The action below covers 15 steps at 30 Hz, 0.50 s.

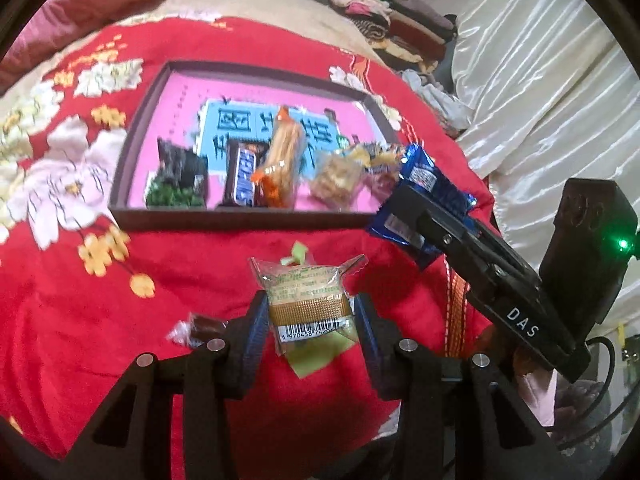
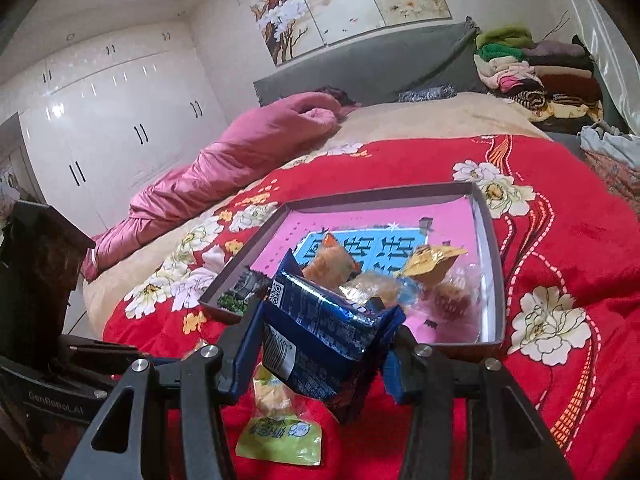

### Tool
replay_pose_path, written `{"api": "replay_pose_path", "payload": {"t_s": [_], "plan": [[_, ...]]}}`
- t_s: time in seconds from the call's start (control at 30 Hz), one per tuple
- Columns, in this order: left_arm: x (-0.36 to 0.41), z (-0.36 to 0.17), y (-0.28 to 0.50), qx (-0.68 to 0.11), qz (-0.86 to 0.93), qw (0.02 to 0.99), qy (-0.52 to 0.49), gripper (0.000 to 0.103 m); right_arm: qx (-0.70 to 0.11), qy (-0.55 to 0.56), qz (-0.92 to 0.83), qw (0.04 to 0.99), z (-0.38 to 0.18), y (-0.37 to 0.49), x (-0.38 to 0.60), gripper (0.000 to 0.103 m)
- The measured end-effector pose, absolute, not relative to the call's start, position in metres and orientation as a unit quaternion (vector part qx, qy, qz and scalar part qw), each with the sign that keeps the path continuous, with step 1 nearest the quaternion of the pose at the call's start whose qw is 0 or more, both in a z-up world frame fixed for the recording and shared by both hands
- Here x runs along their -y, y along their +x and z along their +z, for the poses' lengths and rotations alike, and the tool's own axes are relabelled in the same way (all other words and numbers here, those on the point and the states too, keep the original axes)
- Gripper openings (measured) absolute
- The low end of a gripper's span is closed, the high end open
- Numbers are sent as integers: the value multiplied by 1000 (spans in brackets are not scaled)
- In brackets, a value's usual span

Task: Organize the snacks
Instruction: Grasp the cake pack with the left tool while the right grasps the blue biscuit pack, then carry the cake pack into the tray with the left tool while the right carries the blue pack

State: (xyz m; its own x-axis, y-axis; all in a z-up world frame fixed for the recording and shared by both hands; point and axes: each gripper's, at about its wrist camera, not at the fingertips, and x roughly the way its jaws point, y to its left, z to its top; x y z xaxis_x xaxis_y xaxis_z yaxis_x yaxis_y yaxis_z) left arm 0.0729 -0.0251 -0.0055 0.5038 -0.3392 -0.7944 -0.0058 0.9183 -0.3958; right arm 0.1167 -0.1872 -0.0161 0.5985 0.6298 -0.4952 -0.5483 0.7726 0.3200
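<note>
Both tools were matte black. The left gripper (image 1: pixel 310 322) had angular arms with triangular cut-outs, round silver pins at the joints and ribbed blue pads (image 1: pixel 256 326). The right gripper (image 1: pixel 404 204) carried white letters "DAS" on its body, a black box with a green light (image 1: pixel 622 245) behind it, and a black cable (image 1: pixel 600 392) trailing off.
</note>
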Motion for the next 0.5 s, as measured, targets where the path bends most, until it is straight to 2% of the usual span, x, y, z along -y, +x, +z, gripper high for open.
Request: {"api": "replay_pose_path", "payload": {"t_s": [0.5], "plan": [[-1,11,100,-455,-58,870,-180,44,-279,79,303,908,-10,130,204,51]]}}
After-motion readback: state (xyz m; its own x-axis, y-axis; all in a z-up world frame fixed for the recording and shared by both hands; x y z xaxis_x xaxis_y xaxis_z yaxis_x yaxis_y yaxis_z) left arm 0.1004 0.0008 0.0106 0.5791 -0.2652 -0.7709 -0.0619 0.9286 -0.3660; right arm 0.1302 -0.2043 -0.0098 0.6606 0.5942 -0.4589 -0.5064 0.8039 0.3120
